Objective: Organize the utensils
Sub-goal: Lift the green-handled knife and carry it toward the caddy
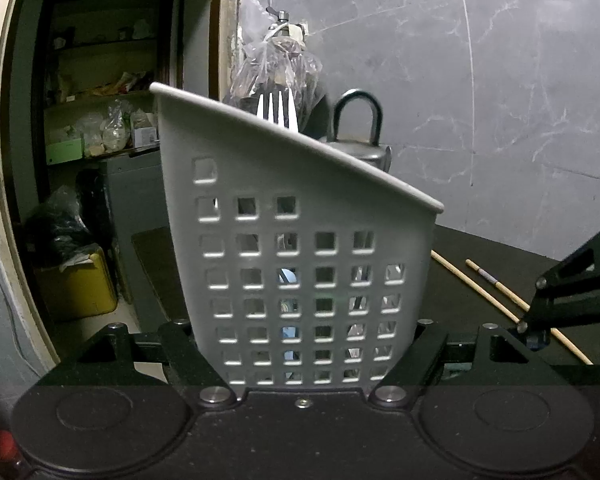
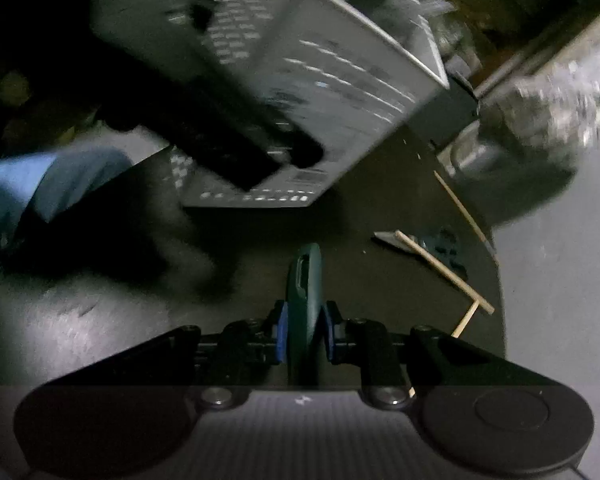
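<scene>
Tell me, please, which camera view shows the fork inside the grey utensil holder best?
The left wrist view: the fork shows its tines sharply above the rim of the grey utensil holder, which the left gripper clamps. The right wrist view shows the holder blurred and tilted, with no fork that can be made out.

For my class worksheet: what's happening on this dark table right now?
A person is sorting utensils with two handheld tongs. The left tongs clamp a grey perforated caddy with a fork already inside. The right tongs grip a dark green handle above the table, where chopsticks lie loose.
</scene>
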### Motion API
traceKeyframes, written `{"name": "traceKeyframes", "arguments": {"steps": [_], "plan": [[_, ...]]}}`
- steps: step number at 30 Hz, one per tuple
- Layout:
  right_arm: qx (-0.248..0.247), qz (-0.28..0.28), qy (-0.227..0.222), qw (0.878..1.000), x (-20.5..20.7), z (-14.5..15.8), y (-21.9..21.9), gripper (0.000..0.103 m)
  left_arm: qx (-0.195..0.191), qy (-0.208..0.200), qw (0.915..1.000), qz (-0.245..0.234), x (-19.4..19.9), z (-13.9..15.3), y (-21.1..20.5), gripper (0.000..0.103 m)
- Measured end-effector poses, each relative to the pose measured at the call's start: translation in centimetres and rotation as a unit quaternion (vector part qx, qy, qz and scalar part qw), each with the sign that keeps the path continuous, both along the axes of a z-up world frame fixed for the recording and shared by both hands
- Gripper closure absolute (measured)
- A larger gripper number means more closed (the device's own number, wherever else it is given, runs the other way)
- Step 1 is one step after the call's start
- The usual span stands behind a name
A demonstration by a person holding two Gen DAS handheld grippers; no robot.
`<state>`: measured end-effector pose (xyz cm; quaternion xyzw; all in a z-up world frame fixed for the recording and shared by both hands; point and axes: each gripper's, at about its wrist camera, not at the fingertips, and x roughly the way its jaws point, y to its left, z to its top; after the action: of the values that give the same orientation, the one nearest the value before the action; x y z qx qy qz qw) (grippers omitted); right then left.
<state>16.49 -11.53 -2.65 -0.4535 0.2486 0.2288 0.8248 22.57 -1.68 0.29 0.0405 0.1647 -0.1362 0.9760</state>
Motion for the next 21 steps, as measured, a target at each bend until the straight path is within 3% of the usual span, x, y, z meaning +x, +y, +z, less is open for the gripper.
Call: {"name": "traceKeyframes", "arguments": {"steps": [10, 18, 21], "plan": [[0.005, 0.020, 0.021, 1.000, -1.7, 0.1, 1.0, 0.082, -0.004, 0.000, 1.0000, -0.003, 0.1, -0.1, 0.3, 0.026], [-0.108, 0.030, -0.085, 0.990, -3.6, -3.0, 2.2, 0.083, -0.009, -0.001, 0.9999, -0.005, -0.3, -0.2, 0.6, 0.026], [-0.074, 0.016, -0.051, 0.996, -2.9, -1.9, 2.0, 0.083, -0.010, -0.001, 0.9999, -0.005, -0.3, -0.2, 0.6, 0.026]]}}
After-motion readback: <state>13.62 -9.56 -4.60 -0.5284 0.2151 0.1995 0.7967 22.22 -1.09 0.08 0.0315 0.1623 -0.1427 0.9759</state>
